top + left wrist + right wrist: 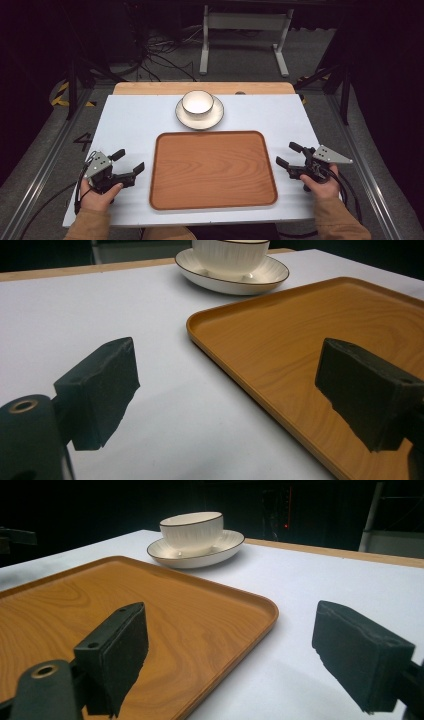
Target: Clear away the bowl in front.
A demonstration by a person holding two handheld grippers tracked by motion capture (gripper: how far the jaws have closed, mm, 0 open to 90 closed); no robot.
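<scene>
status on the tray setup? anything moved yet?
Nothing looks done: the wooden tray is bare, and the bowl sits on its saucer beyond the tray's far edge. Left gripper and right gripper are open beside the tray, holding nothing. Presumably everything is still ahead, starting with a reach for the bowl or saucer.

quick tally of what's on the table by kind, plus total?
Wooden tray: 1
White bowl: 1
White saucer under the bowl: 1
Total: 3
</scene>
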